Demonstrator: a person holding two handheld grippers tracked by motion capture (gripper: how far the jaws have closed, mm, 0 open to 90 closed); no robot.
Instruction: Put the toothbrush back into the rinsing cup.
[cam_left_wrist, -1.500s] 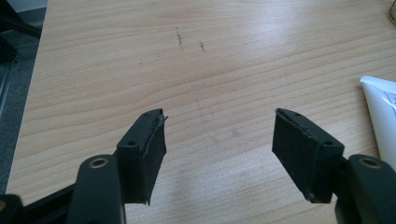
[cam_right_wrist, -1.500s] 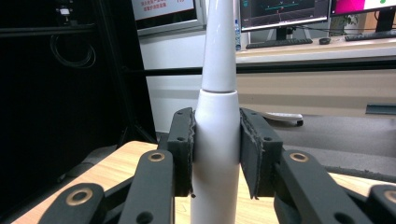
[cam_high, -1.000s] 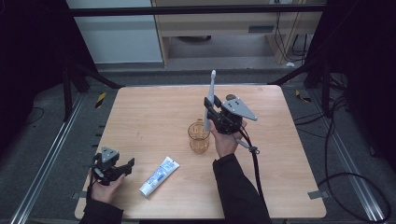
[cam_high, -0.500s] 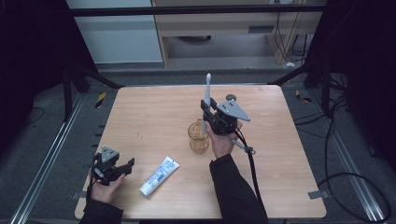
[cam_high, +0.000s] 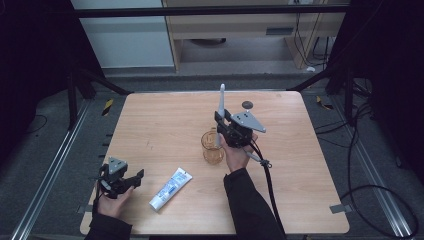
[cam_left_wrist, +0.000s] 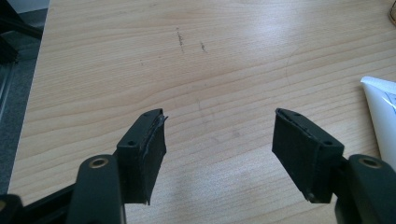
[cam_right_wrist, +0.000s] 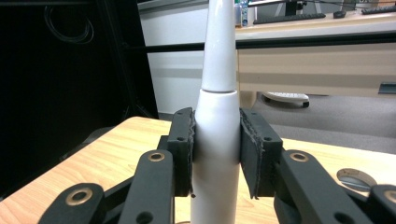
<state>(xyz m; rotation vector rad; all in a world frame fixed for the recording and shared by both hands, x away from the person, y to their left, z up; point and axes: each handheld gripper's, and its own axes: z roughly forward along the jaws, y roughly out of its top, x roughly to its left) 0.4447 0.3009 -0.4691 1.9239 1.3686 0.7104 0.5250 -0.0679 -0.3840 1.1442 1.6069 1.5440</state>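
White, tapering electric-toothbrush-shaped handle (cam_right_wrist: 215, 140) stands upright, clamped between the black padded jaws of the right gripper (cam_high: 226, 131), its slim upper end rising well above them; in the high view the same white handle (cam_high: 221, 102) sits over the middle of the light wooden table (cam_high: 165, 120), directly above a clear amber glass cup (cam_high: 212, 147) that stands on the wood just beside the person's right hand (cam_high: 235, 152). Whether the handle's lower end reaches into the cup cannot be told from here. A small dark round disc (cam_high: 247, 104) lies on the table beyond the gripper, apart from it. Near the front left corner the left gripper (cam_high: 122, 181) rests low in the person's left hand (cam_high: 111, 200), its jaws spread wide with bare tabletop between them. A white and blue toothpaste tube (cam_high: 170, 188) lies flat on the table just to the right of that gripper, not touching it, its edge (cam_left_wrist: 380, 116) visible in the left gripper view.
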